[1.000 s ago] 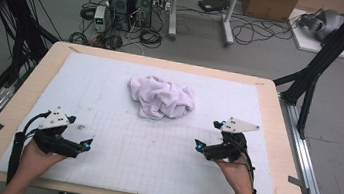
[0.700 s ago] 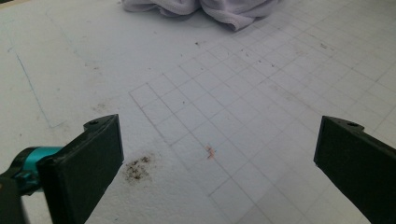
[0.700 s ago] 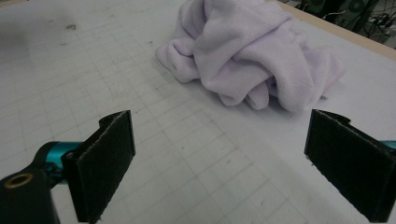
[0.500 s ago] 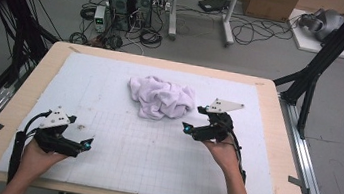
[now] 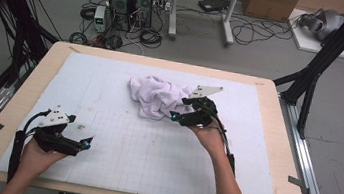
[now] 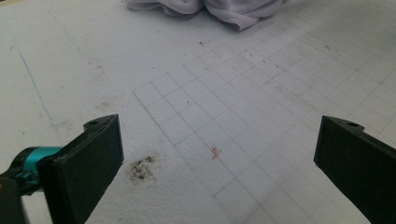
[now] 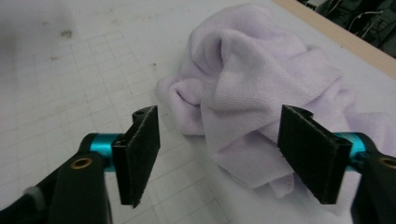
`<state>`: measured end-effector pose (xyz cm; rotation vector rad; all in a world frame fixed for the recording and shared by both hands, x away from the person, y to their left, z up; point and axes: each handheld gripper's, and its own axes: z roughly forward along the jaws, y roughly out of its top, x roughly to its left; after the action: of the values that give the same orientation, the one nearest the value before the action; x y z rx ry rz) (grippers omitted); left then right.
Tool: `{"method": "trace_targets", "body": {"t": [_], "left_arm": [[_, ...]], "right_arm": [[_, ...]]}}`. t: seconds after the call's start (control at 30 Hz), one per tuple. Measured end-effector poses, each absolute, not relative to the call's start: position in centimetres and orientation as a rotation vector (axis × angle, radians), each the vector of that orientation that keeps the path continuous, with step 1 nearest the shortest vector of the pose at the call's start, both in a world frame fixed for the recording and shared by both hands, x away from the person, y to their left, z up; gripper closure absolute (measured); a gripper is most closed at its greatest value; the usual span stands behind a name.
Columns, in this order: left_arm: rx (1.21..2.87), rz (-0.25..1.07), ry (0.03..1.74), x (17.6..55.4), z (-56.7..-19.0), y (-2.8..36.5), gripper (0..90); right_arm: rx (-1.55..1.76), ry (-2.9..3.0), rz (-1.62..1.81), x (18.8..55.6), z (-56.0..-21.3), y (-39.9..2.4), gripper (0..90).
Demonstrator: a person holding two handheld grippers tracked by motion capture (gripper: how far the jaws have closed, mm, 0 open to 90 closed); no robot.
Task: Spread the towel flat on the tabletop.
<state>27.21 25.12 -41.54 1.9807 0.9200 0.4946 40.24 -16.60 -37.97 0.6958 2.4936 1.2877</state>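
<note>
While the left gripper (image 5: 84, 144) rested near the mat's (image 5: 163, 151) front corner, jaws wide apart, the right gripper (image 7: 219, 140) (jaws also spread) straddled the crumpled lilac cloth's (image 5: 157, 96) edge at mid-table.

high view: above, facing forward-down on table (image 5: 17, 107) | gripper views: low, close over mat (image 6: 243, 93) | all share cloth (image 5: 157, 96)

I'm seeing the crumpled cloth (image 5: 157, 96) sitting mid-back on the tabletop (image 5: 17, 107), my right gripper (image 5: 177, 117) hanging at its right edge, my left gripper (image 5: 84, 143) sitting well apart, front-left.
</note>
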Motion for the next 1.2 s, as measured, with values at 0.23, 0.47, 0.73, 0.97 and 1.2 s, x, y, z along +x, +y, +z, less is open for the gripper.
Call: {"method": "trace_targets", "body": {"t": [0.23, 0.47, 0.73, 0.97, 1.2], "left_arm": [[1.980, 0.496, 0.923, 27.2, -41.6, 25.1, 1.9], [1.985, 0.494, 0.923, 27.4, -41.7, 25.1, 2.2], [1.990, 0.490, 0.915, 27.4, -41.6, 25.0, 2.3], [1.982, 0.483, 0.905, 27.3, -41.5, 24.6, 3.6], [1.997, 0.479, 0.867, 27.2, -41.2, 24.0, 6.6]], "right_arm": [[0.701, 2.538, 1.184, 41.4, -39.9, -14.9, 40.9], [0.710, 2.521, 1.109, 42.2, -41.7, -13.6, 61.8], [0.679, 2.545, 1.136, 41.8, -41.0, -14.4, 84.8], [0.629, 2.525, 1.273, 39.1, -38.2, -15.8, 85.8], [0.523, 2.566, 1.294, 35.5, -36.5, -17.0, 86.1]]}}
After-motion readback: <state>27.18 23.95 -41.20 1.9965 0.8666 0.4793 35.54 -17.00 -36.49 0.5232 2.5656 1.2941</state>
